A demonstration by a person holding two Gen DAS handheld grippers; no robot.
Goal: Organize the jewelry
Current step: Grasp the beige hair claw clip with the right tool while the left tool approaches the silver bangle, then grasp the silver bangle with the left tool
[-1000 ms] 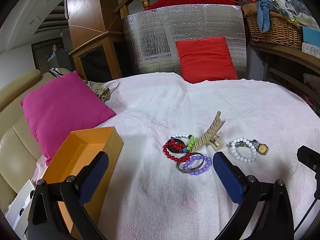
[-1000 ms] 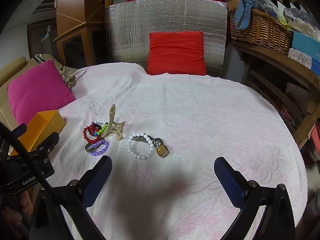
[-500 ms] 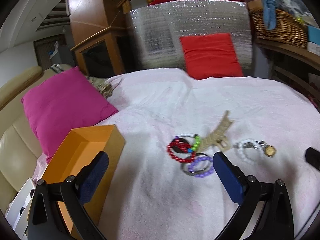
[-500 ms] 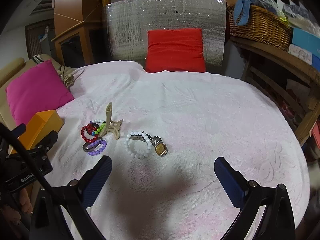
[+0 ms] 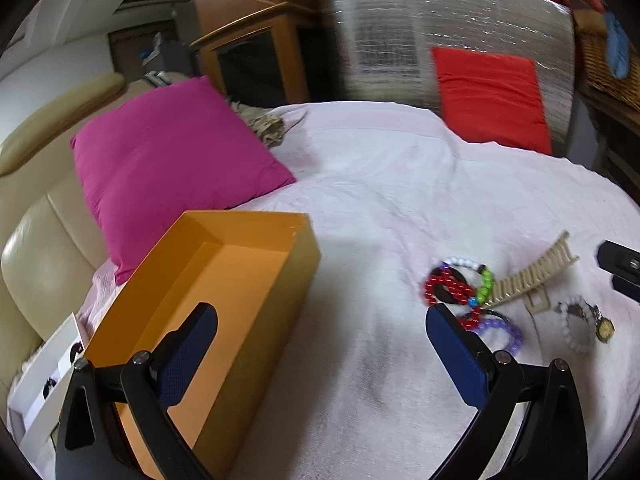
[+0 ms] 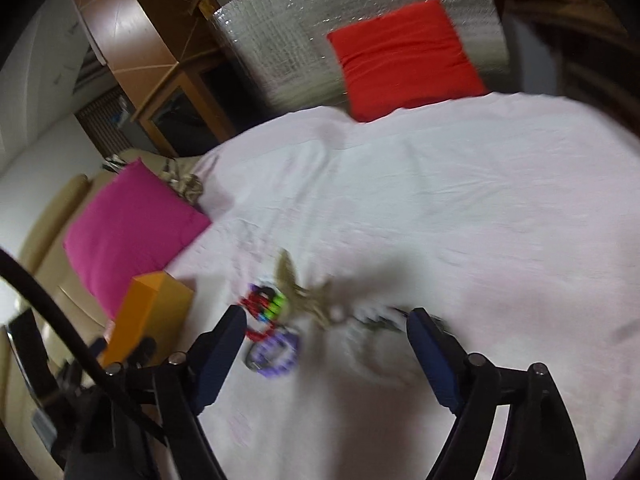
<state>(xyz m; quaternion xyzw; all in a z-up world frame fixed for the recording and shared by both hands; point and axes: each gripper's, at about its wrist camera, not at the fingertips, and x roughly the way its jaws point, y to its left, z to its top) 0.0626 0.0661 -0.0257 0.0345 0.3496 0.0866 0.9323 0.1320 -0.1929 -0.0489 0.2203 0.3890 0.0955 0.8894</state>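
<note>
An open orange box sits at the left on the white cloth; it also shows in the right wrist view. To its right lies a pile of jewelry: a red bead bracelet, a purple bead bracelet, a beige hair claw, a white bead bracelet and a gold watch. My left gripper is open and empty, its left finger over the box. My right gripper is open and empty, just short of the blurred jewelry pile.
A magenta pillow lies behind the box by a beige sofa. A red cushion leans on a silver foil panel at the back. A wooden cabinet stands back left.
My left gripper has swung left toward the orange box. My right gripper has moved forward and left, tilting, close up to the jewelry pile. Both stay open.
</note>
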